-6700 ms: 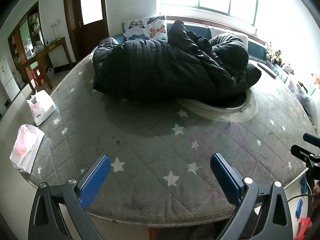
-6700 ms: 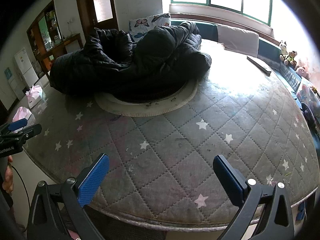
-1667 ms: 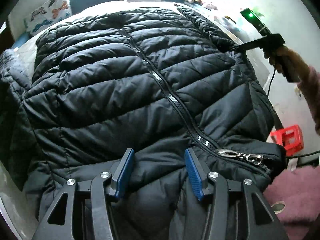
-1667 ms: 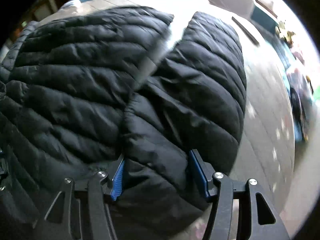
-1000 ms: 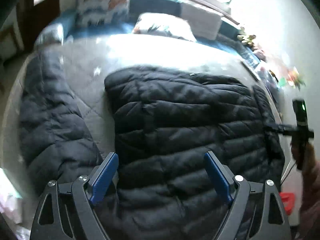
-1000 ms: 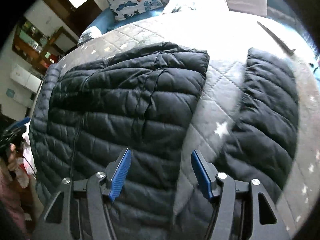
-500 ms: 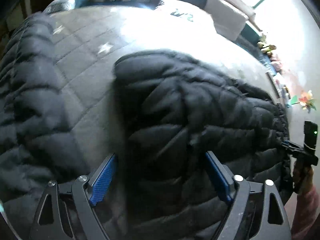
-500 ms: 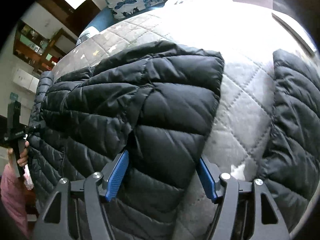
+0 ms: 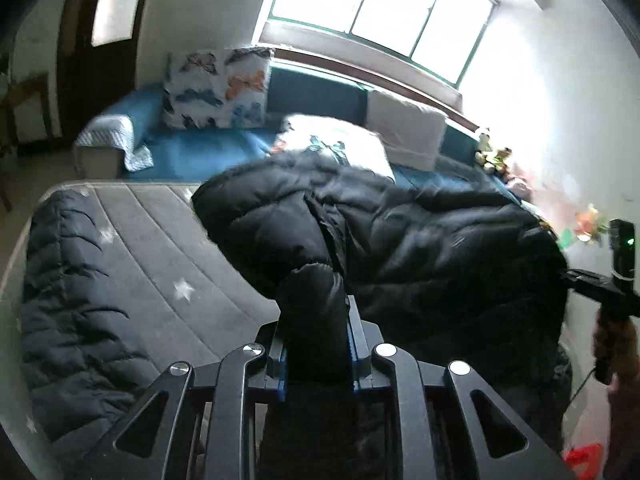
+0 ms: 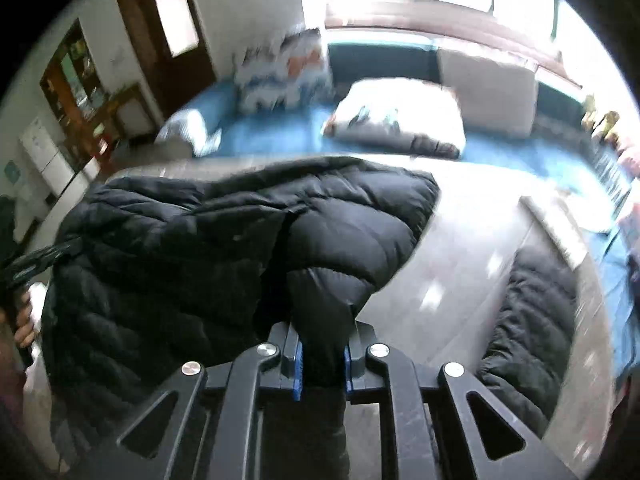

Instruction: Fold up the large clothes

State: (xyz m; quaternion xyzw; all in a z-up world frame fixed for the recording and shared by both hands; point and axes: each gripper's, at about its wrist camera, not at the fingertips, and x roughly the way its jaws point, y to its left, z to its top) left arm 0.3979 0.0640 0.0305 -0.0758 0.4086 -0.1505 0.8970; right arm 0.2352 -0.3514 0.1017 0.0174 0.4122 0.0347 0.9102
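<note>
Bedroom, grey star-quilted mattress [image 9: 168,240] under a bright window [image 9: 376,12]. Black puffer jacket [image 9: 420,232] lifted off it ahead of the fingers. Left gripper [image 9: 316,344] clamped on a jacket fold; right gripper [image 10: 322,364] likewise pinching padded fabric. One sleeve [image 10: 532,328] lies right of the right fingers.

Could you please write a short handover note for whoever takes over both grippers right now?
Left gripper: shut on a bunched edge of the black puffer jacket.
Right gripper: shut on another bunched edge of the same jacket.
Position: the gripped body edge is raised off the grey star-print mattress; one sleeve lies spread flat on the left, the other sleeve on the right.
Done: jacket laid out, both edges gripped.
Left: likely carry the raised edge over to complete the fold, deal with the sleeves, then release.
</note>
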